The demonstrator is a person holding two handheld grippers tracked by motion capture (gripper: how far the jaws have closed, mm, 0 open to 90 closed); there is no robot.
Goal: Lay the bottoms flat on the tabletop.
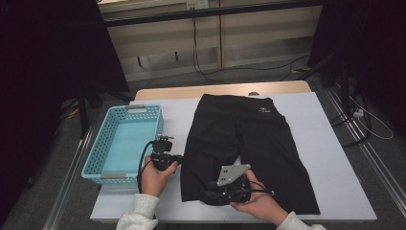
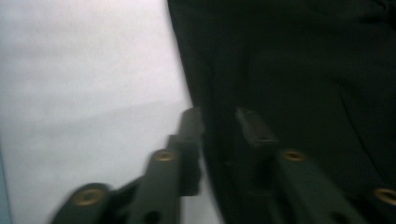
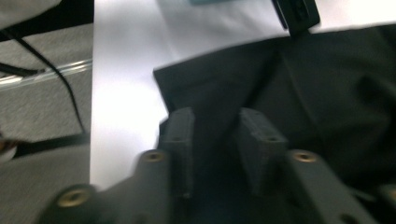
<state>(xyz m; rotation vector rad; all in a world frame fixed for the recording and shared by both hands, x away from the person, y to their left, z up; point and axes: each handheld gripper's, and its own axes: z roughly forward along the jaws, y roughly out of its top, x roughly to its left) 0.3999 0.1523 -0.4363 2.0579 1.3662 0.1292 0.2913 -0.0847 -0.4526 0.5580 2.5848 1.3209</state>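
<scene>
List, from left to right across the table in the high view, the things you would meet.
Blue basket → left gripper → black shorts with the right gripper on the near hem.

Lab-like recording room: dark curtains, trailing floor cables.

No text can be read; the small pale mark on the black shorts, toward one o'clock, is too blurred.

One pair of black shorts, one blue basket, two hand-held grippers.
</scene>
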